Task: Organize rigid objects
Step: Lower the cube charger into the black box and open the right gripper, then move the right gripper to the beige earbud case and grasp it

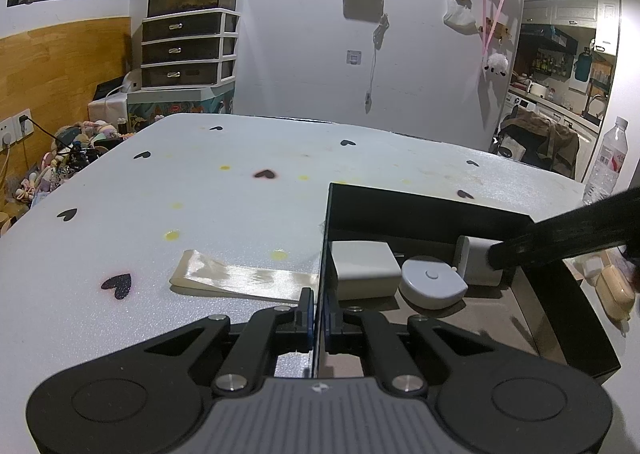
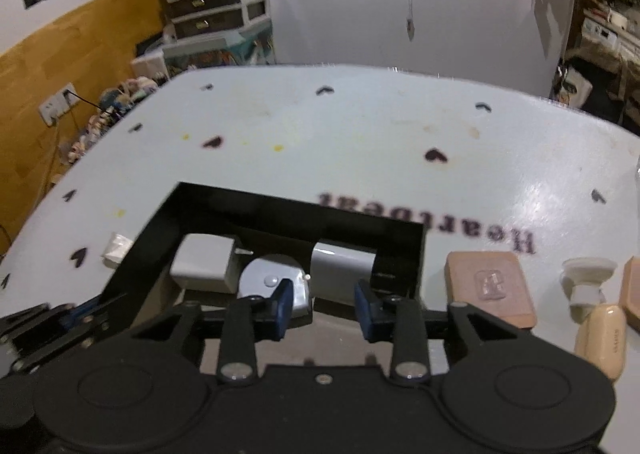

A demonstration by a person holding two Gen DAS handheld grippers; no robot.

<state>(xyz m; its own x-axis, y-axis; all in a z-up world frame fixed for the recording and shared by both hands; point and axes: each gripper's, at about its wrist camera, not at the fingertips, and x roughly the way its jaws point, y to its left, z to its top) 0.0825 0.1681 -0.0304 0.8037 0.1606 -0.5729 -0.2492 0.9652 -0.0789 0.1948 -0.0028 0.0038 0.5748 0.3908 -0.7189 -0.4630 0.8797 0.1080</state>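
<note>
A black open box (image 1: 424,210) (image 2: 280,206) sits on the white table. It holds a white charger block (image 1: 366,268) (image 2: 202,262), a round grey tape measure (image 1: 434,286) (image 2: 268,278) and a white rectangular item (image 1: 478,264) (image 2: 340,264). My left gripper (image 1: 319,320) is shut on the box's left wall. My right gripper (image 2: 322,308) is open and empty, hovering over the box's near part. Its arm also shows in the left wrist view (image 1: 568,238).
Right of the box lie a tan square block (image 2: 490,290), a beige oblong case (image 2: 602,336) (image 1: 614,292) and a small white fitting (image 2: 588,280). A cream ribbon strip (image 1: 244,280) lies left of the box. A water bottle (image 1: 606,160) stands far right.
</note>
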